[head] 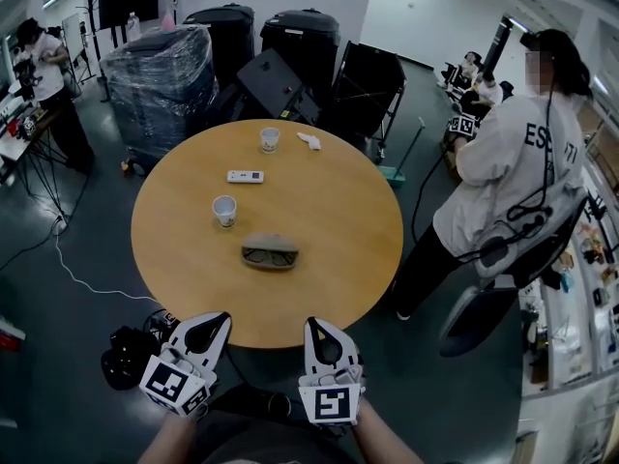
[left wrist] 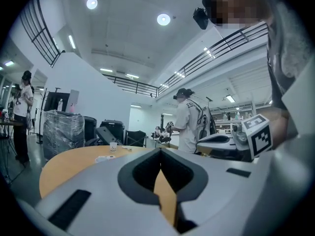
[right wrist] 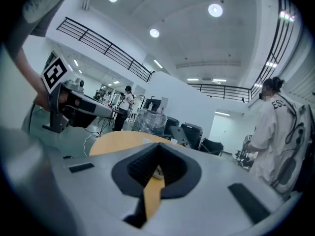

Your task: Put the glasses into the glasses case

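Note:
The grey-brown glasses case (head: 270,251) lies open near the middle of the round wooden table (head: 338,259), with dark glasses (head: 269,257) showing inside it. Both grippers are held back from the table's near edge, apart from the case. My left gripper (head: 224,318) is shut and empty, its jaws meeting in a point (left wrist: 160,150). To its right, my right gripper (head: 314,324) is also shut with nothing between its jaws (right wrist: 158,146). Neither gripper view shows the case.
On the table stand two paper cups (head: 224,210) (head: 270,139), with a white remote (head: 245,176) and a crumpled tissue (head: 309,140). A person in white (head: 513,162) stands by an office chair (head: 513,259) at the right. A black bag (head: 121,356) lies on the floor at left.

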Demonstrator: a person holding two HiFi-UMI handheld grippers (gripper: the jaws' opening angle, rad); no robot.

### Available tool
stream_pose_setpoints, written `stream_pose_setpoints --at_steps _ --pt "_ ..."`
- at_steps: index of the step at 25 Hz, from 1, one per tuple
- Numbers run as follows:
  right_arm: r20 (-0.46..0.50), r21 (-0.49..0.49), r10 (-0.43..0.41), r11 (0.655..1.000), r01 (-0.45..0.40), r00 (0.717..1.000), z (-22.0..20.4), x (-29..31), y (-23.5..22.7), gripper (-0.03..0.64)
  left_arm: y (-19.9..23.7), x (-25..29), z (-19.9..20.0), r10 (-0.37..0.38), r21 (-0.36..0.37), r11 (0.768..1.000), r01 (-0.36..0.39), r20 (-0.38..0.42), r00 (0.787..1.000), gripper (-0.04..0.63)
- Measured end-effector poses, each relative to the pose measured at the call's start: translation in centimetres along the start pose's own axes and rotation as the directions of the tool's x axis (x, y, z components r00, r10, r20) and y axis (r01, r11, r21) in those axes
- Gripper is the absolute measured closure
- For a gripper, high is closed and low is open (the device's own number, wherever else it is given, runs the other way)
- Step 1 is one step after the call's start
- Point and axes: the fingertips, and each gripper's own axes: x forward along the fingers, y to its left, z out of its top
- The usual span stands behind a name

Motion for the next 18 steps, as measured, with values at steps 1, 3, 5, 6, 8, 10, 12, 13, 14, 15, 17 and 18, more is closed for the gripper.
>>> stream_pose_setpoints --at_steps 1,3,5,6,8,10,12,13,14,15,17,18 --pt "0.004 -0.001 0.001 1.000 -0.001 1.000 0.4 -0.2 0.2 0.629 0.1 -0.3 0.2 -0.002 -0.008 1.000 0.002 0.005 1.000 0.589" --pt "0.005 0.000 0.007 1.000 -0.007 1.000 1.2 -0.7 0.7 0.629 0.2 -0.8 0.2 -0.014 -0.030 0.999 0.014 0.005 1.000 0.589" --pt "-0.006 0.020 0.006 1.000 -0.006 1.000 1.7 -1.3 1.4 0.629 0.2 -1.5 0.0 -0.032 -0.043 0.999 0.032 0.001 0.999 0.589" --pt "-0.017 0.031 0.002 1.000 -0.001 1.000 1.9 -1.5 1.8 0.629 0.4 -1.8 -0.1 -0.042 -0.043 0.998 0.042 -0.001 0.999 0.589" --pt "-0.034 0.044 -0.013 0.999 0.015 0.999 2.4 -1.7 2.6 0.630 0.8 -2.6 -0.1 -0.059 -0.040 0.997 0.059 -0.007 0.998 0.589" --pt "-0.047 0.042 -0.025 0.999 0.027 0.999 2.9 -2.1 3.5 0.630 1.2 -3.4 -0.1 -0.069 -0.043 0.997 0.068 -0.011 0.998 0.589" --pt "-0.059 0.018 -0.035 0.999 0.036 0.998 3.4 -2.5 4.4 0.630 1.5 -4.3 -0.2 -0.074 -0.058 0.996 0.073 -0.009 0.997 0.589" --pt "-0.064 0.012 -0.039 0.999 0.039 0.997 3.6 -2.8 4.8 0.630 1.6 -4.9 -0.3 -0.076 -0.066 0.995 0.076 -0.009 0.997 0.589" --pt "-0.068 0.016 -0.042 0.999 0.043 0.997 3.8 -3.2 5.2 0.630 1.8 -5.3 -0.3 -0.079 -0.070 0.994 0.078 -0.009 0.997 0.589" --pt "-0.071 0.025 -0.047 0.999 0.048 0.996 3.9 -3.4 5.5 0.630 1.9 -5.7 -0.3 -0.082 -0.071 0.994 0.081 -0.008 0.997 0.589" --pt "-0.076 0.033 -0.059 0.998 0.062 0.995 4.1 -3.4 5.8 0.630 2.4 -6.3 0.0 -0.084 -0.065 0.994 0.084 0.003 0.996 0.589" --pt "-0.079 0.031 -0.065 0.997 0.068 0.995 4.1 -3.4 6.0 0.630 2.6 -6.6 0.1 -0.084 -0.063 0.994 0.084 0.011 0.996 0.589"
